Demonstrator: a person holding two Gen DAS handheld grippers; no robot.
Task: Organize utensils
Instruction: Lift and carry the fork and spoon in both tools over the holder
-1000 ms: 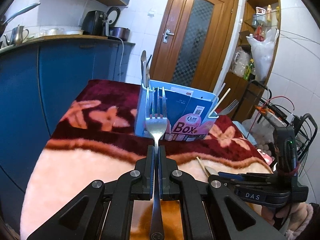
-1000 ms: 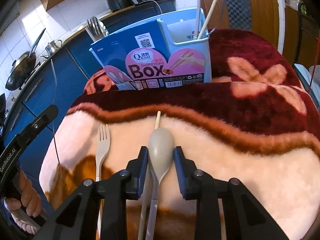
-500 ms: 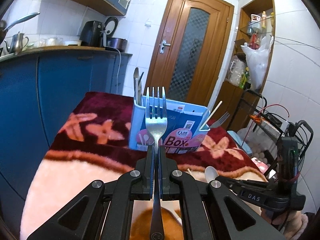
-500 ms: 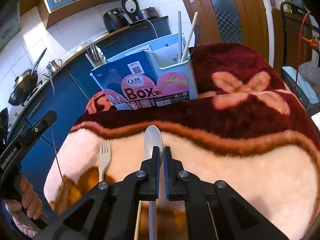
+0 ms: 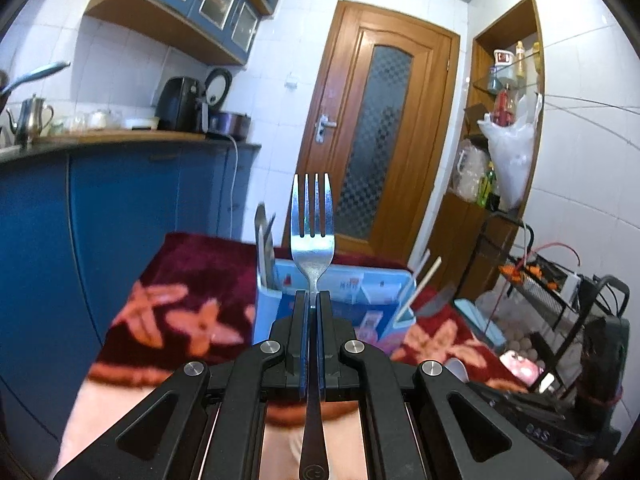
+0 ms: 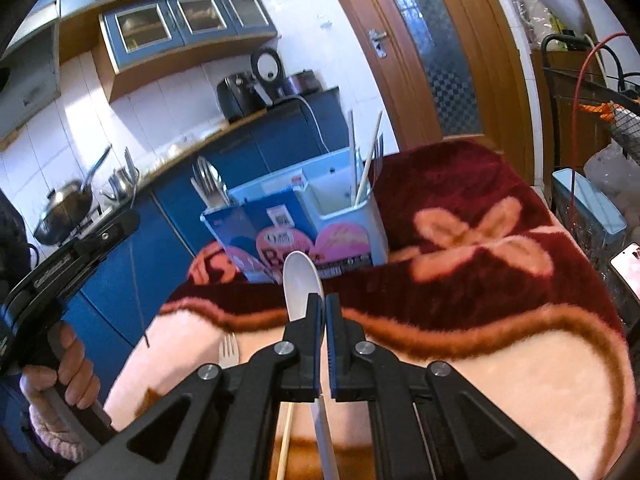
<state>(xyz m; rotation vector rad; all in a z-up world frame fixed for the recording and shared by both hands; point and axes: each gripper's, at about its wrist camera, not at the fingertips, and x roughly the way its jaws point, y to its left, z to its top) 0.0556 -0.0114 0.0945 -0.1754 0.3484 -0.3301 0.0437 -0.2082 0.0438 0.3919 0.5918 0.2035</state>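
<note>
My left gripper [image 5: 313, 300] is shut on a metal fork [image 5: 312, 232], tines up, held in the air short of the blue chopsticks box [image 5: 352, 300]. My right gripper [image 6: 323, 308] is shut on a white plastic spoon [image 6: 302, 284], lifted above the blanket in front of the same box [image 6: 296, 232]. The box's left compartment holds metal cutlery [image 6: 208, 184]; its right compartment holds chopsticks [image 6: 366, 160]. A white plastic fork [image 6: 229, 350] and a wooden chopstick [image 6: 286, 440] lie on the blanket below my right gripper.
The box stands on a table under a red and cream flowered blanket [image 6: 480, 280]. Blue kitchen cabinets [image 5: 120, 220] run along the left. A wooden door [image 5: 380, 140] is behind. A wire rack [image 5: 560, 280] and bags crowd the right side.
My right gripper shut on the white spoon and lifted it off the blanket. My left gripper rose with the fork and tilted up, so the box now sits lower in its view.
</note>
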